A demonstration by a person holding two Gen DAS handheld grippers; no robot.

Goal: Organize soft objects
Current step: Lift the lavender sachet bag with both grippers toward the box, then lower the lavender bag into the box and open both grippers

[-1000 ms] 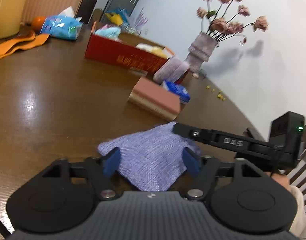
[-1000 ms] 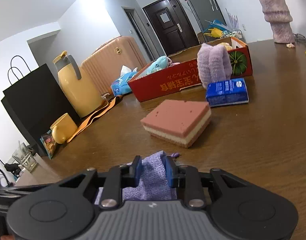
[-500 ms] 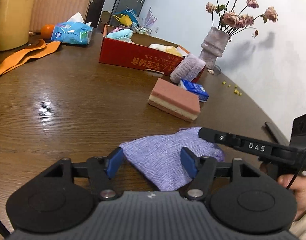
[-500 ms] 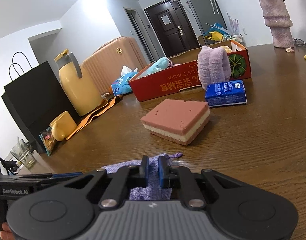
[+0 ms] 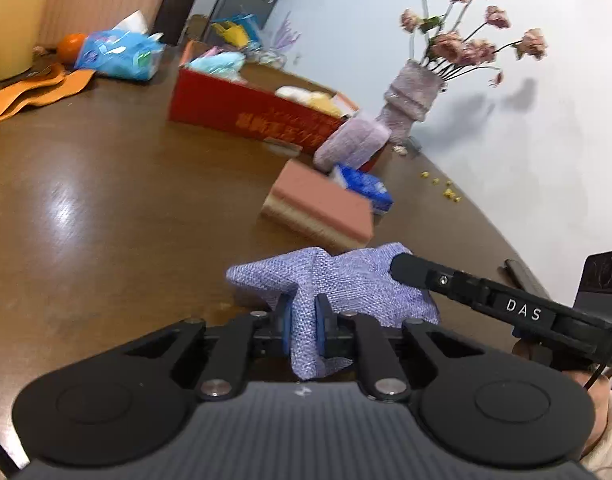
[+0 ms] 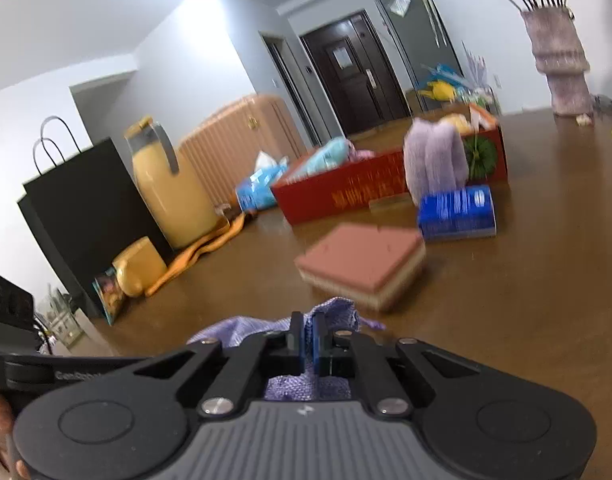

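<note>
The left gripper (image 5: 303,322) is squeezing shut on the soft purple knitted cloth (image 5: 346,280); the right gripper (image 6: 307,342) pinches its other edge.

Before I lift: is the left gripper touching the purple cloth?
Touching. In the left wrist view the left gripper is closing, its pads pinching a fold of the purple cloth.

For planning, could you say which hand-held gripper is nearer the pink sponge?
Right: shut on the purple cloth, beside the sponge; left, jaws closing on the cloth, is farther back.
</note>
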